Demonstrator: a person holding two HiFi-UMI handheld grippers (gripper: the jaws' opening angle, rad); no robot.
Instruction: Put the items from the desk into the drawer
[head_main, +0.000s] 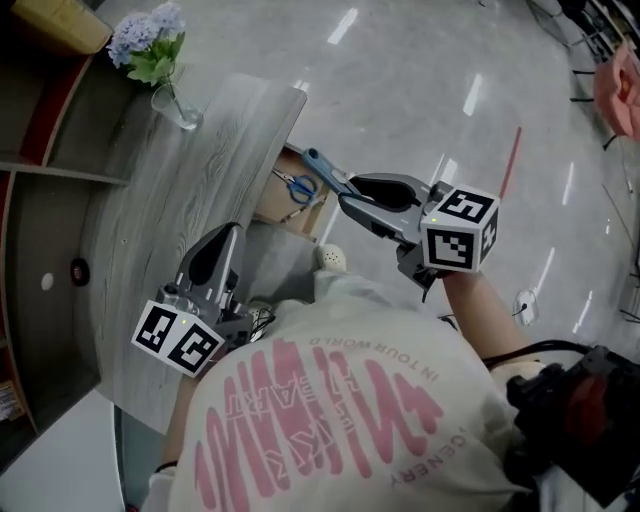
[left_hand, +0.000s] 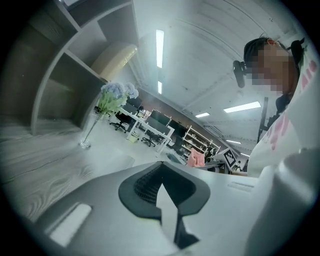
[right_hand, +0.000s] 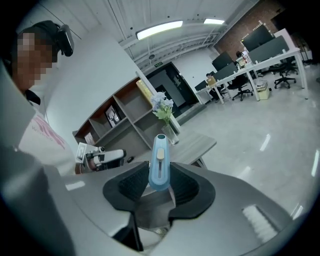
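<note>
My right gripper (head_main: 343, 192) is shut on a light blue utility knife (head_main: 322, 166), which sticks out past its fingertips. It hangs in the air over the open wooden drawer (head_main: 272, 205) at the edge of the grey wood desk (head_main: 160, 200). Blue-handled scissors (head_main: 297, 187) lie inside the drawer. In the right gripper view the knife (right_hand: 159, 165) stands upright between the pads. My left gripper (head_main: 226, 236) is over the desk's near part, shut and empty, and in its own view the left gripper (left_hand: 160, 172) holds nothing.
A glass vase of pale blue flowers (head_main: 152, 52) stands at the desk's far end. A curved shelf unit (head_main: 45, 130) runs along the desk's left side. Shiny floor (head_main: 430, 90) lies to the right of the drawer. The person's body fills the lower view.
</note>
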